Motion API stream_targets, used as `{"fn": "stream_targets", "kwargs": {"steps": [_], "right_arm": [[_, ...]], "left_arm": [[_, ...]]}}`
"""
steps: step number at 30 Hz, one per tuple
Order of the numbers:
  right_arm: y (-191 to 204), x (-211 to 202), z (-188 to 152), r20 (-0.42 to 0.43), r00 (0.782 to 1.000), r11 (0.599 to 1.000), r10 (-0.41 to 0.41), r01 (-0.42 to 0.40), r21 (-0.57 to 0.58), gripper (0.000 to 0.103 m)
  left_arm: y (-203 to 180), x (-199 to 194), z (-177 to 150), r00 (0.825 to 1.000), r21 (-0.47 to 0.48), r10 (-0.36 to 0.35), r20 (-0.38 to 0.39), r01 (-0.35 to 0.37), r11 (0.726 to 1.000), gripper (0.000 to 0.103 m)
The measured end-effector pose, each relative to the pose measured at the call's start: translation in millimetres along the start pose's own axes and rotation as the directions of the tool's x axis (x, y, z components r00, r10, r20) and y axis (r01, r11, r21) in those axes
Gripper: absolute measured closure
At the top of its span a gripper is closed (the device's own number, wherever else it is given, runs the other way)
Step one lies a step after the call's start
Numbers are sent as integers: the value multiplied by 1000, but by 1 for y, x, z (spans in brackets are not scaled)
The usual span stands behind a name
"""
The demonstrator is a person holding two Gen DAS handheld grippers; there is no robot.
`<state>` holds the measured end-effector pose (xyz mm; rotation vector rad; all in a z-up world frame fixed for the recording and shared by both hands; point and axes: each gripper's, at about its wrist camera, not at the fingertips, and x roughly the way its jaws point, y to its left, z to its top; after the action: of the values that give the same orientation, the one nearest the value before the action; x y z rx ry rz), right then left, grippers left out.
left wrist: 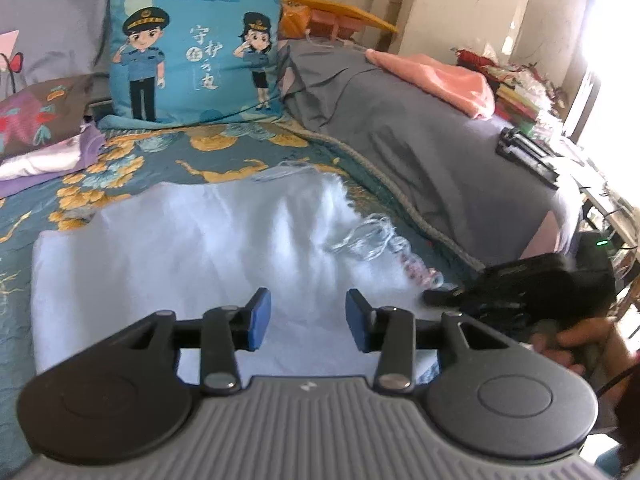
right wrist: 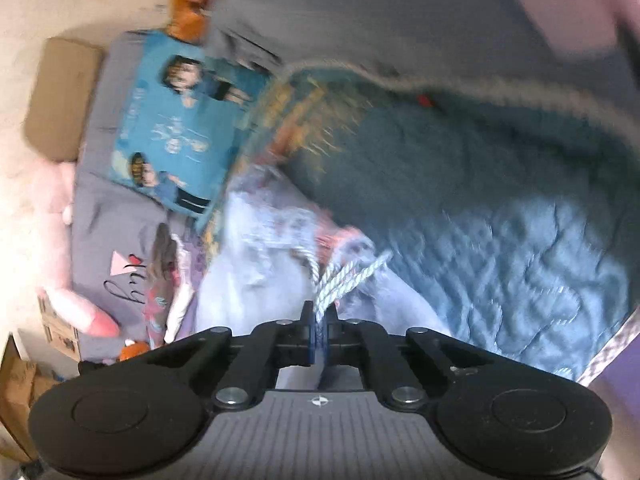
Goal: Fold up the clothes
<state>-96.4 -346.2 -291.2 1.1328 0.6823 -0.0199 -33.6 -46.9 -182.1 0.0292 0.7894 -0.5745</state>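
the pale blue cloth (left wrist: 192, 248) is lying spread flat on the teal patterned quilt (left wrist: 168, 160), its long axis running left to right across the left wrist view, fringed end toward the right. its tassel cords (left wrist: 368, 240) are trailing off that right-hand edge.

the left gripper (left wrist: 308, 320) is hovering just above the near hem, jaws standing apart, blue pads (left wrist: 260, 320) clear of the fabric, nothing between them. the cloth is lying directly ahead of and beneath it.

the right gripper (right wrist: 319, 330) is sitting at the fringed right edge, jaws closed on a bundle of twisted white cords (right wrist: 344, 280); the cords are running out from between the pads and away toward the cloth body (right wrist: 256, 280). its view is heavily blurred, so detail past the cords is uncertain. in the left view the right gripper (left wrist: 452, 294) is showing as a dark blur at the cloth's right edge, with the person's hand (left wrist: 576, 340) behind it.

judgement: the right side is nearer the fringe and already pinching it; the fold is likely turning on carrying that end leftward along the long axis. the left tongs are empty and would need to take the near hem first.

a blue cartoon pillow (left wrist: 196, 52) is standing at the far side, well apart.
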Motion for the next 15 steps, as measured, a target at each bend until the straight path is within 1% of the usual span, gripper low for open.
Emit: {"fn": "stream_targets", "kwargs": {"steps": [2,3,6,7,9,11,12,13,14,15], "right_arm": [[7,-18,-2,18,1000,997,12,-11,-77,100],[5,-23,-2,19,1000,996,2,-1,-88,100],[-18,-17,1,-7,995,994,-97,97,-47,100],[-26,-12,1,-21,993,993,-118,117,-22,100],[-31,-9,-1,-23,992,993,-121,120,-6,100],[-25,-14,-2,-5,993,992,-120,120,-31,100],[-20,-18,-2,12,992,990,-129,130,-55,95],[-17,-23,-1,35,988,985,-149,151,-80,93],[-14,-29,-1,60,984,980,-166,171,-97,92],[-15,-33,-1,77,984,981,-163,170,-91,84]], "left_arm": [[6,1,-1,1000,-20,8,-6,-9,1000,58],[9,2,-1,1000,-32,9,-10,-9,999,57],[19,5,-5,1000,-65,18,-25,-20,998,55],[22,6,-6,999,-73,24,-31,-27,997,55],[27,6,-8,998,-78,44,-36,-47,996,55],[33,3,-10,997,-82,65,-35,-67,994,55],[37,1,-11,997,-90,75,-33,-78,993,55],[41,0,-12,996,-104,85,-33,-88,991,54],[47,-1,-12,995,-120,94,-37,-98,988,50],[52,-2,-13,994,-137,103,-41,-107,985,48]]}}
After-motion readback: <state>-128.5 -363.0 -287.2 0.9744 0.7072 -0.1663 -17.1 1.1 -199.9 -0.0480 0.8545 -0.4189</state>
